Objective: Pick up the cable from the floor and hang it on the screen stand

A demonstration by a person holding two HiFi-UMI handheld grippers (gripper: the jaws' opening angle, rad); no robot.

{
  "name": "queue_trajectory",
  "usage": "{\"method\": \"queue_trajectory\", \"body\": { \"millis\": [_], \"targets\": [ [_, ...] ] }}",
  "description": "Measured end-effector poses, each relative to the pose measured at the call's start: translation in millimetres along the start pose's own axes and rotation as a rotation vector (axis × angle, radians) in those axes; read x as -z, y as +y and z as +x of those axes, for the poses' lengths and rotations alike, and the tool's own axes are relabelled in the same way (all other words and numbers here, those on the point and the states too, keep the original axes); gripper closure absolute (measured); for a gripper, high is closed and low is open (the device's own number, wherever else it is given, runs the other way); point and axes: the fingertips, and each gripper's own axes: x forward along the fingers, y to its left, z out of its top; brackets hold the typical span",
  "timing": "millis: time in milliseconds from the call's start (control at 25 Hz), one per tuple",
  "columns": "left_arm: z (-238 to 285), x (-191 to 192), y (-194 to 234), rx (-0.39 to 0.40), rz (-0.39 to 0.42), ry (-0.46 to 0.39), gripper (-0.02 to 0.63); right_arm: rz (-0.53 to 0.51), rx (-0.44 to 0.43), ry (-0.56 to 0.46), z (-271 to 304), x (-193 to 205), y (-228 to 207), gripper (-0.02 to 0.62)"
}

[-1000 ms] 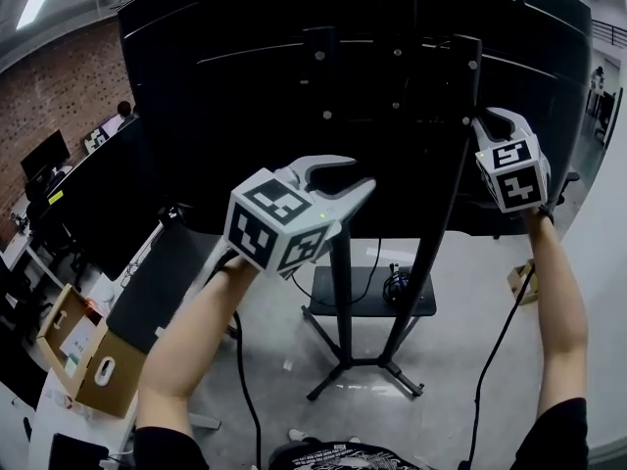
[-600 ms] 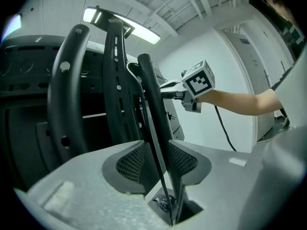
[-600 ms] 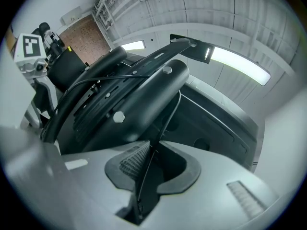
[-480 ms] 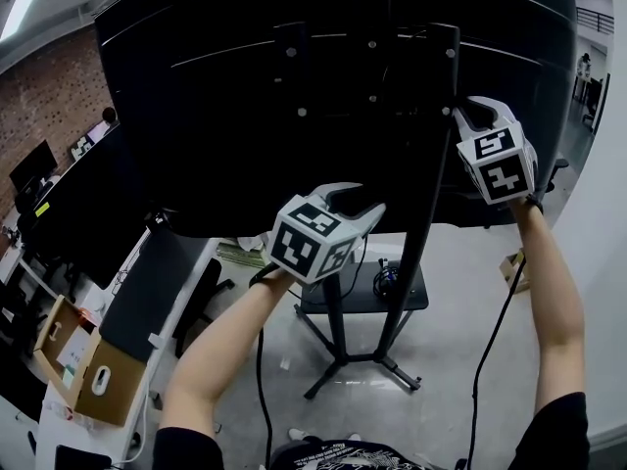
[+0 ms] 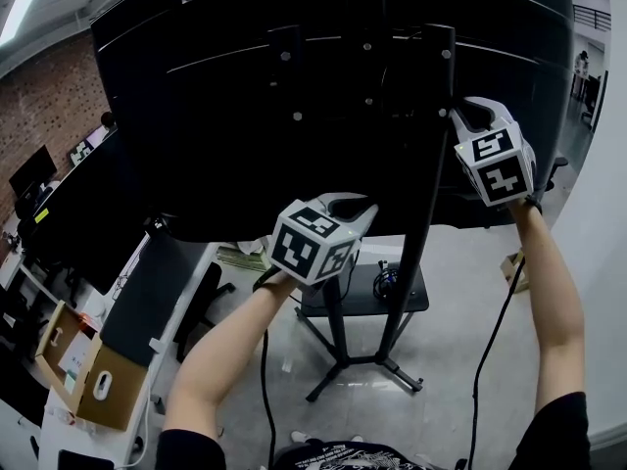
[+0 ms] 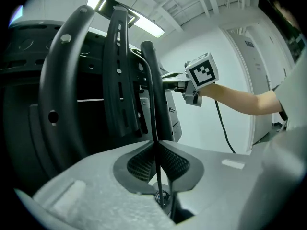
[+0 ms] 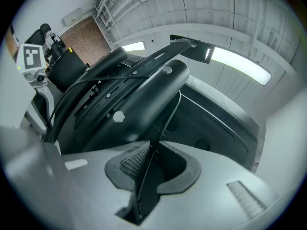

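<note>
Left fingers (image 6: 139, 166) just closed on cable (image 6: 157, 176); right fingers (image 7: 133, 162) pinch it

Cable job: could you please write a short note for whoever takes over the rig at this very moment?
Left tool: its jaws have just been closing and are now shut on the thin black cable, near the lower edge of the screen.
Right tool: shut on the same cable, high up against the post of the screen stand, behind the screen.
Done: the held stretch of cable is off the floor and appears to run across the stand between the two tools.
Left: check that the cable really rests on the stand, then open both tools and draw them back.
</note>
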Motion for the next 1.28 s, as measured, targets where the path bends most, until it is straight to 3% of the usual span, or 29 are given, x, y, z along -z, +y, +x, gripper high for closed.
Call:
{"method": "queue_trajectory", "body": {
  "millis": [160,360,600,880,1280],
  "targets": [
    [-31.5,-23.0,17.7,-0.052,0.000,-0.015,0.589,-0.006,-0.005,-0.002,-0.5,0.0,1.2,0.534],
    [-95.5,-85.9,66.4,-0.184,0.011,-0.121,0.589,-0.016,-0.004,-0.002,-1.2,1.4,0.2,0.535],
    [-147.3,-136.5,131.9,-0.306,-0.054,-0.194,0.591,-0.020,-0.005,0.011,-0.6,1.8,0.7,0.535],
    [-145.6,-156.5,182.9,-0.311,-0.266,-0.182,0.595,-0.018,-0.006,0.019,-1.1,2.0,1.0,0.535],
    [-120.2,-132.2,180.8,-0.251,-0.359,-0.058,0.595,-0.019,0.000,0.004,-0.4,0.8,-1.8,0.535]
  ]
}}
